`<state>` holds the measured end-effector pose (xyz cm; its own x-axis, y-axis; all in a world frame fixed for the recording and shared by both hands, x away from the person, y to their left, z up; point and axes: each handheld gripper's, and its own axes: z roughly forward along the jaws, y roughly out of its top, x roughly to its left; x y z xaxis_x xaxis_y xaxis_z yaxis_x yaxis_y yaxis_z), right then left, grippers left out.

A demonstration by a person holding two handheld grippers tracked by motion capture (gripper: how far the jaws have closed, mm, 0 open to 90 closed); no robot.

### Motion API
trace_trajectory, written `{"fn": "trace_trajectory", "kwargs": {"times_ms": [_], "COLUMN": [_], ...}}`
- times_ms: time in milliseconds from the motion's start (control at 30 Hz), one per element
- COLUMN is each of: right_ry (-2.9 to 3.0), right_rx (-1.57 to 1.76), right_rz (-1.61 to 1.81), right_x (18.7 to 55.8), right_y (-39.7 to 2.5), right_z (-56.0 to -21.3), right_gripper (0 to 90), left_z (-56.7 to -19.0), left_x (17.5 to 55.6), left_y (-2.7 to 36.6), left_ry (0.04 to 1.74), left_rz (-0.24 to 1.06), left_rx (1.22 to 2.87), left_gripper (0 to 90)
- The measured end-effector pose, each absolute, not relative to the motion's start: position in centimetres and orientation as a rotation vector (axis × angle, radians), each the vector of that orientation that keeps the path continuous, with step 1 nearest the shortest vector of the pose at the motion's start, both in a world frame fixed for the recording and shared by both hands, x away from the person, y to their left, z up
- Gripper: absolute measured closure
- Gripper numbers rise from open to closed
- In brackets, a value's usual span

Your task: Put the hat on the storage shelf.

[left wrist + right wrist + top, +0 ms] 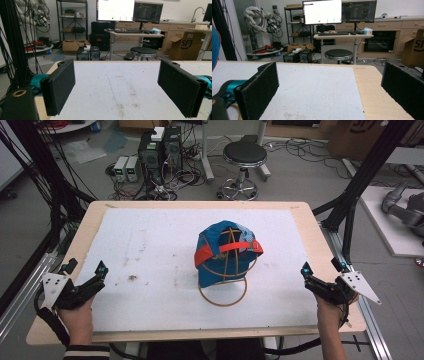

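A: Both hand-held grippers, left (100,270) and right (306,270), gape wide, holding nothing.

B: The cap (225,252) sits mid-surface (150,245) on a wire stand (223,292). A clumsy grab could likely topple that light stand.

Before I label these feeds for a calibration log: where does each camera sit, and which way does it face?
High view: above the person's side, facing forward and down at the table and cap; both hands, left tool, right tool.
Left gripper view: on the left tool, facing across the table; open jaws.
Right gripper view: on the right tool, likewise; open jaws.
Both share the stool and monitors.
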<state>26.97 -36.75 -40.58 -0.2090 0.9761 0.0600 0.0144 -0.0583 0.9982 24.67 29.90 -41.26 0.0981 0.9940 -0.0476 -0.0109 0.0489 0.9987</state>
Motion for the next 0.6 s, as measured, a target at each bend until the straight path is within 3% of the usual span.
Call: {"fn": "trace_trajectory", "kwargs": {"times_ms": [600], "right_ry": [1.331], "right_rx": [1.153], "right_rz": [1.420], "right_x": [26.4], "right_y": [-37.4], "right_z": [-41.6], "right_gripper": [1.1], "left_z": [-41.1], "left_x": [24.8], "left_y": [29.4], "left_ry": [1.122], "left_rz": [1.129], "left_rx": [1.224], "left_gripper": [14.9]}}
